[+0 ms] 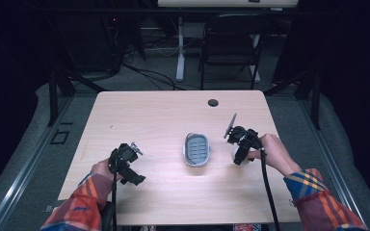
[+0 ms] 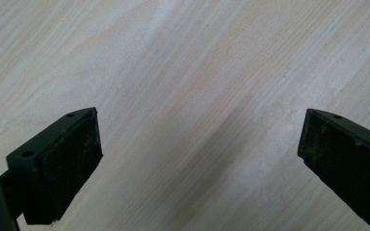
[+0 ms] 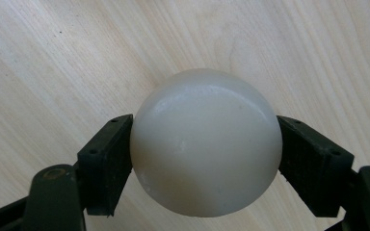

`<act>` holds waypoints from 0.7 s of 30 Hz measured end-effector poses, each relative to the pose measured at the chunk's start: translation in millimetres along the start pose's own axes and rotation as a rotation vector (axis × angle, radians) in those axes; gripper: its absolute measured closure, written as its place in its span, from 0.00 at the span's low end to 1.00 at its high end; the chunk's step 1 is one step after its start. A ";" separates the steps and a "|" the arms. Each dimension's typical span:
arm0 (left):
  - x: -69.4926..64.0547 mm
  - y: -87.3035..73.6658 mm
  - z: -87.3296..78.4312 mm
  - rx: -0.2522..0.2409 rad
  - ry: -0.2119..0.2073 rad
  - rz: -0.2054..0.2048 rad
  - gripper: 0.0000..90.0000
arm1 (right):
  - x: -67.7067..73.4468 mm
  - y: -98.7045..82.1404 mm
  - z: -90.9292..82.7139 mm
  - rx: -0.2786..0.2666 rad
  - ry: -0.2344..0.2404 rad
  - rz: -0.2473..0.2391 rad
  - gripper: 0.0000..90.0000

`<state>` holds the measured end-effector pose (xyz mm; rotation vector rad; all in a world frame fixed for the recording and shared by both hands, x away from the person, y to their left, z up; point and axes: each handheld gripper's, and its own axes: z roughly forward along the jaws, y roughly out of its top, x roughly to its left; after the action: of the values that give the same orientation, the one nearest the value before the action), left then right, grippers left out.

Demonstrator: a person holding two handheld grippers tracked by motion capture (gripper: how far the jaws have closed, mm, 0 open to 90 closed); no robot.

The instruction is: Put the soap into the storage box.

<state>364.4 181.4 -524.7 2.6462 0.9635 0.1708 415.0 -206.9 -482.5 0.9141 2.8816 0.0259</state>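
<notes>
Gripping smooth, glossy white ball (image 3: 205,144), right tongs (image 3: 205,159) clamped

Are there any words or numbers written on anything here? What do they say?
None can be read.
The white ball between the right gripper jaws is plain, with no print.
The grey soap dish shows only slots, no label.
The table and the left gripper carry no writing.
</notes>
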 end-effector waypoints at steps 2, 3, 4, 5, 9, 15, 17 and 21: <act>-0.1 -0.1 -0.2 -0.001 0.001 0.001 0.02 | -0.2 2.1 -2.0 0.008 -0.002 -0.004 0.27; -0.1 -0.1 -0.2 -0.001 0.001 0.001 0.02 | -0.2 2.1 -2.0 0.008 -0.002 -0.004 0.27; 0.0 -0.3 -0.2 0.000 0.001 0.000 0.02 | -0.4 4.1 -3.4 0.004 -0.003 -0.008 0.27; 0.1 -0.2 -0.1 0.000 0.000 0.000 0.02 | -0.5 5.0 -3.9 -0.002 -0.005 -0.010 0.27; -0.1 -0.1 0.0 0.000 -0.002 0.000 0.02 | -0.3 8.7 -6.2 -0.007 -0.004 -0.012 0.27; -0.4 -0.1 0.3 0.002 -0.002 0.003 0.02 | 0.2 19.3 -11.1 -0.003 -0.007 -0.027 0.27; -0.5 -0.4 0.5 -0.002 0.001 0.000 0.02 | 0.6 22.6 -12.0 -0.005 -0.006 -0.028 0.27; -0.3 -0.2 0.3 0.001 -0.002 0.002 0.02 | 0.9 27.3 -13.2 -0.008 -0.003 -0.033 0.27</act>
<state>364.1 181.3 -525.0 2.6476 0.9598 0.1680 428.3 -183.8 -468.0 0.8639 2.8908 0.0324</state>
